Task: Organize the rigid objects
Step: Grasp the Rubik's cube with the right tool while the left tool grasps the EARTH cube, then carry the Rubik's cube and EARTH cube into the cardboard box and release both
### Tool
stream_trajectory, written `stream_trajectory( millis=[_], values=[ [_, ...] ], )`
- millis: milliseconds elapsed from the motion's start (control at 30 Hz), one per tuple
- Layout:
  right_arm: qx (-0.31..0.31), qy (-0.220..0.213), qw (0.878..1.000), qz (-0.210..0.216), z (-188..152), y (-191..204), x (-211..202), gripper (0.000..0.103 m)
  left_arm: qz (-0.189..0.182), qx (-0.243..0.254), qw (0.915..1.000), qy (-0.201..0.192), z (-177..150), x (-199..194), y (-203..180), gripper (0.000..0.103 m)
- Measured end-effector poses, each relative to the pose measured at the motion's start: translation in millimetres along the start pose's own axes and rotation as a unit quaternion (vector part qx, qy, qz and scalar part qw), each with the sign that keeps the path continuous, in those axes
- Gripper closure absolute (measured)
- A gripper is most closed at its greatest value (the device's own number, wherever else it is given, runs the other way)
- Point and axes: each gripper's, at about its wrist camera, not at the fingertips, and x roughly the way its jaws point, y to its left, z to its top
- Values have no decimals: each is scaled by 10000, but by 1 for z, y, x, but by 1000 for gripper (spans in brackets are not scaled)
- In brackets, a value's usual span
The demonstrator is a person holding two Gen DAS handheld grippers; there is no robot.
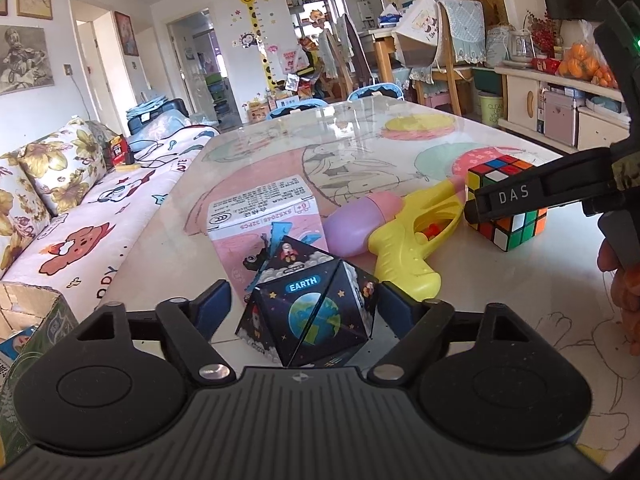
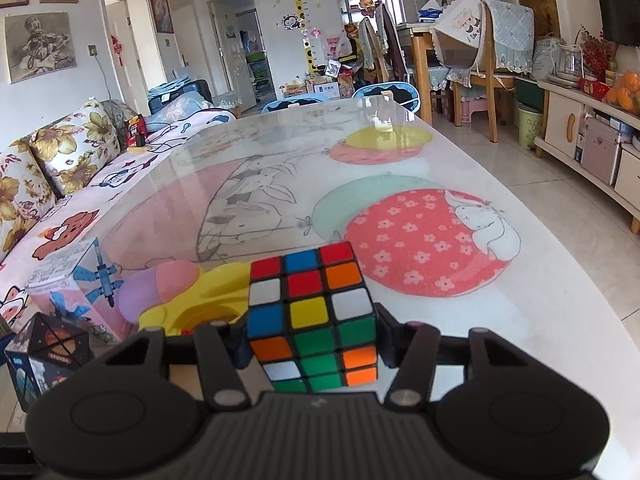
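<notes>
A dark cube printed with planets and the word EARTH [image 1: 312,316] stands on the table between the fingers of my left gripper [image 1: 306,308]. The right pad is at the cube's side and the left pad [image 1: 216,304] stands a little off it, so the gripper is open. In the right wrist view, my right gripper [image 2: 312,340] is shut on a Rubik's cube [image 2: 312,308], a pad against each side. The left wrist view shows that Rubik's cube [image 1: 520,226] at the right, with a black finger [image 1: 512,196] across it.
A yellow toy water gun [image 1: 404,248] with a pink and purple tank lies between the two cubes. A pink toy box [image 1: 256,216] stands behind the planet cube. Left of the glossy table [image 2: 400,152] are a sofa [image 1: 80,208] and an open cardboard box [image 1: 28,304].
</notes>
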Motion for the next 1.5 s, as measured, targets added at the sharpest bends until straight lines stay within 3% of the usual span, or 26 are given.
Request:
stream_trajectory(
  millis=[33, 333, 967, 1500],
  values=[
    [13, -1, 10000, 11, 0, -1, 0, 47, -12, 34, 10000, 38, 0, 1, -1, 19],
    [-119, -29, 9999, 105, -1, 2, -2, 49, 94, 162, 9998, -11, -4, -5, 0, 24],
    [-680, -92, 9973, 248, -22, 23, -29, 49, 141, -247, 9992, 264, -20, -36, 15, 26],
    [-911, -465, 9948, -43, -47, 49, -62, 49, 43, -595, 9975, 389, -28, -49, 31, 27]
  ],
)
